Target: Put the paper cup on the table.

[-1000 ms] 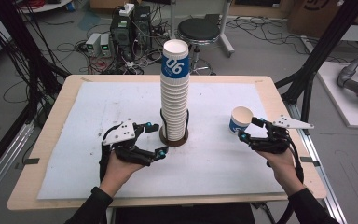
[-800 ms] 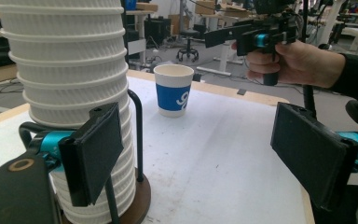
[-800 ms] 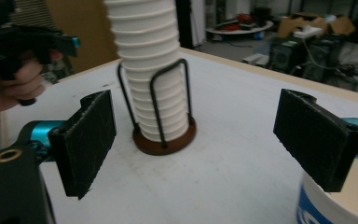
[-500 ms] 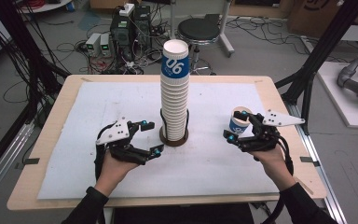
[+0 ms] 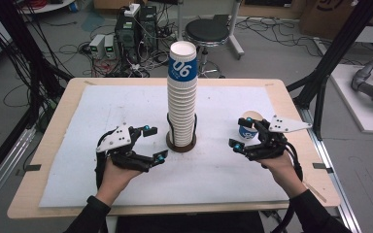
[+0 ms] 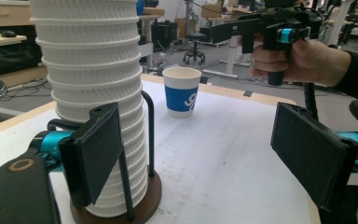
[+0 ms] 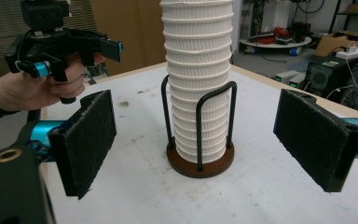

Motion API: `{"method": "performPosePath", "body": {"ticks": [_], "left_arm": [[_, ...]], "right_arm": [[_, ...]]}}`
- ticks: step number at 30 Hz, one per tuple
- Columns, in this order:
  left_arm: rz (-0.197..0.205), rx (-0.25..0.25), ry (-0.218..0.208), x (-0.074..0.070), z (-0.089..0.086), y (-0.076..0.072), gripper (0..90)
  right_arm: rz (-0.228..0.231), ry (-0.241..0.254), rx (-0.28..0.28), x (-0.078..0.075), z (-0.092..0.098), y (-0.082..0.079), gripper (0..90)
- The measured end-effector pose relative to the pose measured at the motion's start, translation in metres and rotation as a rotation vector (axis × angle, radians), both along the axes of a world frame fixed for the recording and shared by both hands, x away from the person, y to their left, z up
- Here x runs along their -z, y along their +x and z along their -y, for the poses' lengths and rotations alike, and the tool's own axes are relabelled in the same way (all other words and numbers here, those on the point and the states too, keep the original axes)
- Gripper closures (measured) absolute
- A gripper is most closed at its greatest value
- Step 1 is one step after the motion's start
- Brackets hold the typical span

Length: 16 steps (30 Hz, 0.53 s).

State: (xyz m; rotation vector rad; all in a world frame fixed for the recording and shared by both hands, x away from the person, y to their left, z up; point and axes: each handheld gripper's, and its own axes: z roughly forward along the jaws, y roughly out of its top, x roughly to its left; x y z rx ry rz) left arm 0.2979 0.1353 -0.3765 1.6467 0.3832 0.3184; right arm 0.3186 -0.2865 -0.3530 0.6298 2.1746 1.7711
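A lab floor strewn with cables, computers and a stool is seen beyond a wooden tabletop covered by a white sheet. In the high view, a tall stack of paper cups is held in a wire holder at the middle of the tabletop. A single cup stands upright near the right edge, just beyond the right gripper, whose fingers are spread wide and empty. The left gripper is held left of the holder, its fingers wide with nothing between them.

In the left gripper view, the stack is seen just behind the left finger, the cup farther off and apart from it, and the other hand beyond.

In the right gripper view, the holder stands centred between wide-spread fingers, well ahead and untouched.

The step is judged to be one of unstacking: one cup is set down and released. Next, the top cup would have to be gripped and lifted straight off while the stack is steadied.
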Motion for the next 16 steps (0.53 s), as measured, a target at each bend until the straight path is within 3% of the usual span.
{"method": "performPosePath", "body": {"ticks": [16], "left_arm": [[-0.006,-0.023,0.003,0.0009,-0.0002,0.0018,16.6]], "right_arm": [[-0.017,0.001,-0.003,0.0041,0.0018,0.0037,13.2]]}}
